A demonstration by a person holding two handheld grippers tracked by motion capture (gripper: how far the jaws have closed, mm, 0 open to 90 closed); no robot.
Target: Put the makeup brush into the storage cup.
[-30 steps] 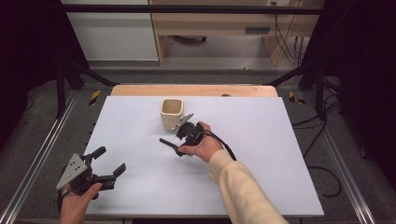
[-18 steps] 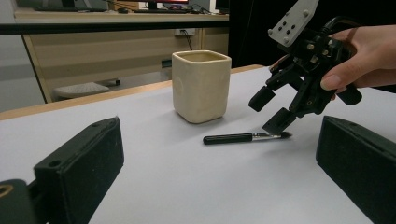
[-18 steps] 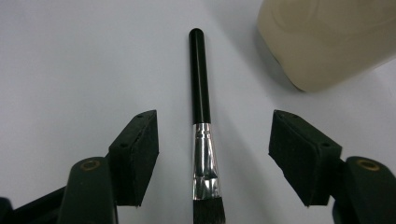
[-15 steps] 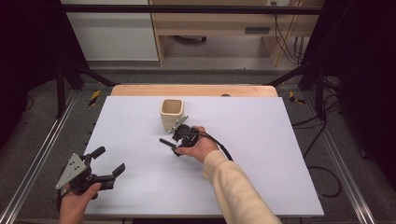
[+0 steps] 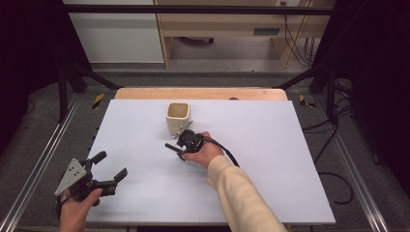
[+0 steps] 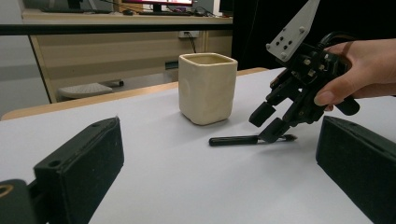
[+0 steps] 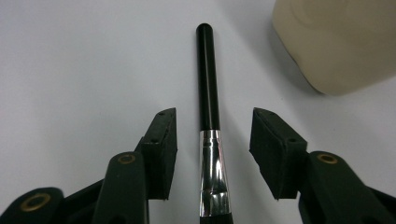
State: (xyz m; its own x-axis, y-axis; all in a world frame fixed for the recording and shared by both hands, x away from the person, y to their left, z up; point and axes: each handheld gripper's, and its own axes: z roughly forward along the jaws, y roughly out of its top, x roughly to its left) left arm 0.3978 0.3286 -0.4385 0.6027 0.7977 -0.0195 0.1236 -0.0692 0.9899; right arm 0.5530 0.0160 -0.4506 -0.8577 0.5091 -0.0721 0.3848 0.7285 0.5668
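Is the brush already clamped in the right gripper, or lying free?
Lying free. The brush lies flat on the table; the right gripper, whose jaws have just been closing, straddles its ferrule with gaps either side.

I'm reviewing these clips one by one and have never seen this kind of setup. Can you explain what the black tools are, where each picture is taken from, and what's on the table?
A person sits at a white table and holds a hand-operated two-jaw gripper in each hand. One picture looks down from above; the other two come from small cameras riding on each gripper, looking along its jaws. The left gripper rests near the table's edge, open, with nothing in it. The right gripper reaches over a black brush with a silver collar, lying flat beside a cream square cup. Its jaws have just been closing, with the brush between them, but the pads do not press it yet.
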